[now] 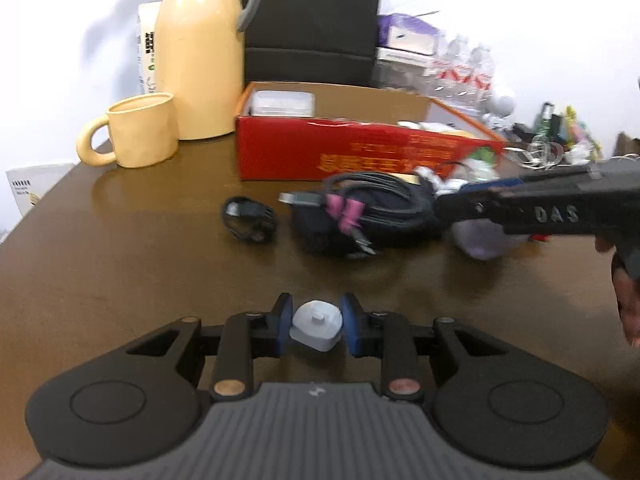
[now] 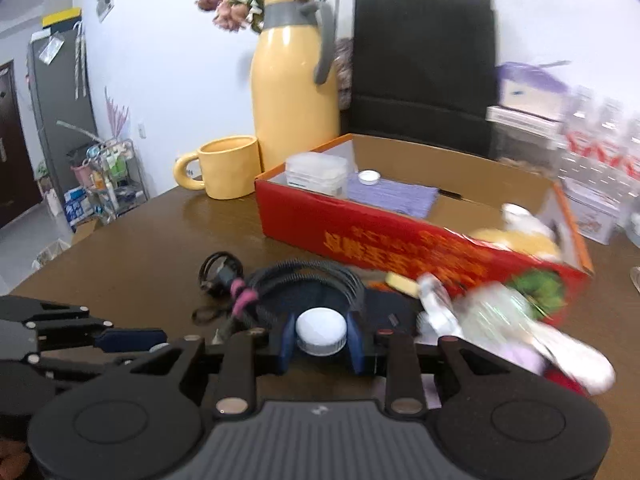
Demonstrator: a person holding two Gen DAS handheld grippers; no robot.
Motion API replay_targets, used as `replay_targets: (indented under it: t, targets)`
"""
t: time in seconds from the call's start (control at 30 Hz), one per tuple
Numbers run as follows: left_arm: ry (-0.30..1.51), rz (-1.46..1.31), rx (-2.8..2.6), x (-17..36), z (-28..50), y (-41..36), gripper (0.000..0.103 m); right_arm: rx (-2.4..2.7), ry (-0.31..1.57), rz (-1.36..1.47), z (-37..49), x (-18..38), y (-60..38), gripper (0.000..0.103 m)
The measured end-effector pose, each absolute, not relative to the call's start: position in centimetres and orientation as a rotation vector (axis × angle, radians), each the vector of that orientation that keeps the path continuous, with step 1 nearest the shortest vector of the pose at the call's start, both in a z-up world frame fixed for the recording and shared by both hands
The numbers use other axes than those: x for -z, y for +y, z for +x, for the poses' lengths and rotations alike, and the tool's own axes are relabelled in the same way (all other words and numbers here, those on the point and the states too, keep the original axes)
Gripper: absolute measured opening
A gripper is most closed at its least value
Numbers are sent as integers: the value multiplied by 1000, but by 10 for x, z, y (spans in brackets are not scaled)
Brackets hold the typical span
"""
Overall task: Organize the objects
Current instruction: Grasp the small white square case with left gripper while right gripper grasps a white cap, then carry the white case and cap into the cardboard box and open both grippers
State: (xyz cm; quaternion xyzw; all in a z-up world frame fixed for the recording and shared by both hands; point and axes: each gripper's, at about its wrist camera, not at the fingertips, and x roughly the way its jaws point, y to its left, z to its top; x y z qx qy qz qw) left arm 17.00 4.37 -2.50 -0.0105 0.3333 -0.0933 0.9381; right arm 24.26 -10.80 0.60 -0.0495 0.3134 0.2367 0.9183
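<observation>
Left gripper (image 1: 316, 330) fingers pinch small grey plug (image 1: 317, 324) by flat sides: light, rigid, smooth, may slip. Right gripper (image 2: 320, 334) fingers clamp white round cap (image 2: 321, 330) at rim: light, stiff. Red box (image 2: 360, 232) at 12 o'clock on bench (image 1: 120, 248).

A yellow jug (image 2: 294, 92) with a grey collar is seen at the back of the brown desk (image 2: 140, 248), a yellow mug (image 2: 230, 168) just beside it. A black paper bag (image 2: 424, 64) is stood behind, and dried flowers (image 2: 236, 4) are seen against the white wall.
</observation>
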Motion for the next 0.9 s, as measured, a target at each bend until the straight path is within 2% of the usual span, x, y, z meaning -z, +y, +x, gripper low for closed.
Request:
replay_targets:
  t: [0.27,0.5,0.7,0.9]
  targets:
    - [623,-21,312,-5,127,18,27,-404,635,16,160,-9,-159,27]
    - [563,35,332,-23,144,1,27,-348,594,19,145,-17,-184,27]
    - [453,108,334,-81,245,10,27,-327,428,12,207,-53,-201,27]
    - [595,167,281,-84,407,-18,27,-345,453,31,346,-74,-192,27]
